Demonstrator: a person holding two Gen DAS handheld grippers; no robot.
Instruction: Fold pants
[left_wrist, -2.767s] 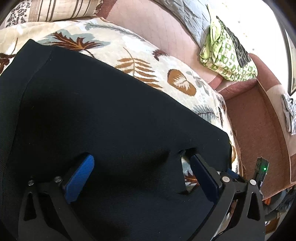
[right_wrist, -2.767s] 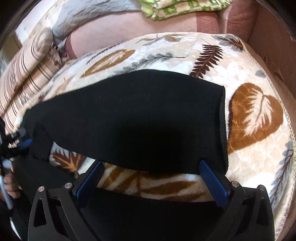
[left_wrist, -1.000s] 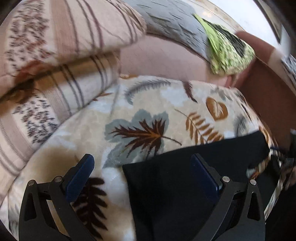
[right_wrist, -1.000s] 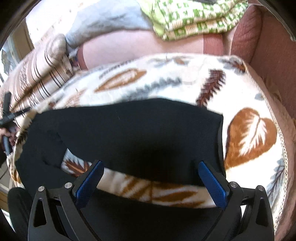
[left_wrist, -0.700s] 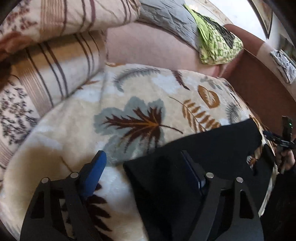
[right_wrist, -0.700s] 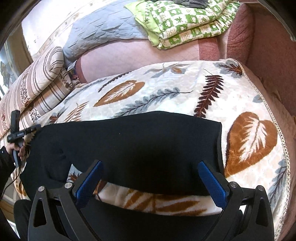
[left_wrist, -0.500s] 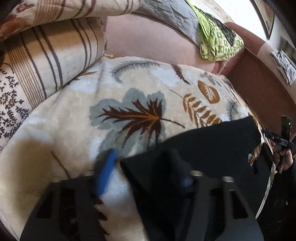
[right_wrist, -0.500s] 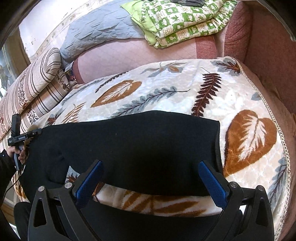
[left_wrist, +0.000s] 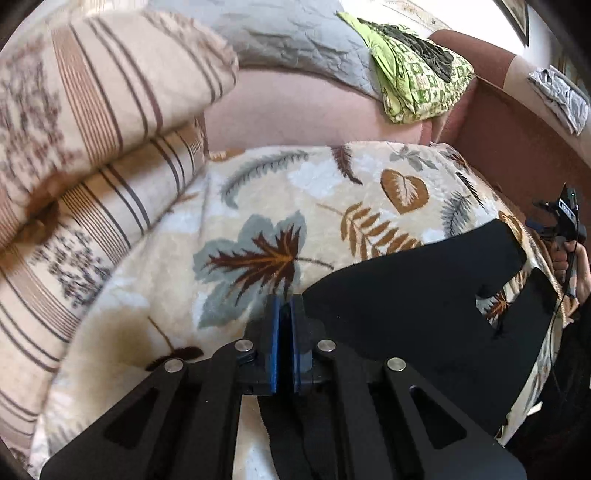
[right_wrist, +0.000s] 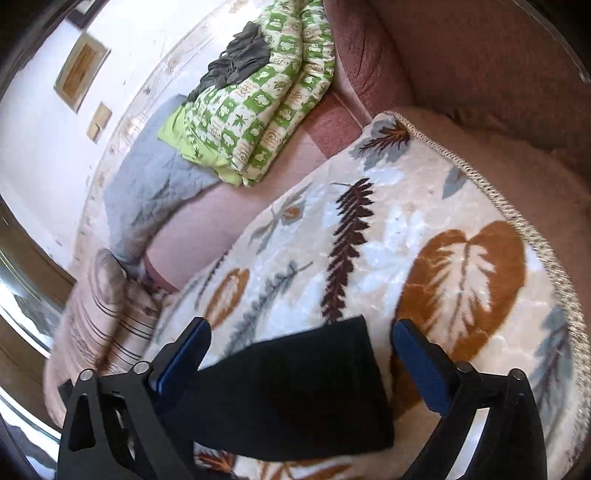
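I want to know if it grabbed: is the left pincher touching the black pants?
Touching. The left wrist view shows the left gripper shut on the black pants corner.

The left claw (left_wrist: 283, 314) has clamped shut on the pants (left_wrist: 417, 295) corner, while the right claw (right_wrist: 299, 354) has swung toward the leg end.

One pair of black pants (left_wrist: 424, 295) on one leaf blanket (left_wrist: 258, 206), and two grippers: left (left_wrist: 282, 314) and right (right_wrist: 301, 354). Two striped pillows (left_wrist: 92, 110) stacked at 9 o'clock in the left view. One green quilt (right_wrist: 251, 107) at 11 in the right view, plus two wall frames (right_wrist: 79, 72) further left.
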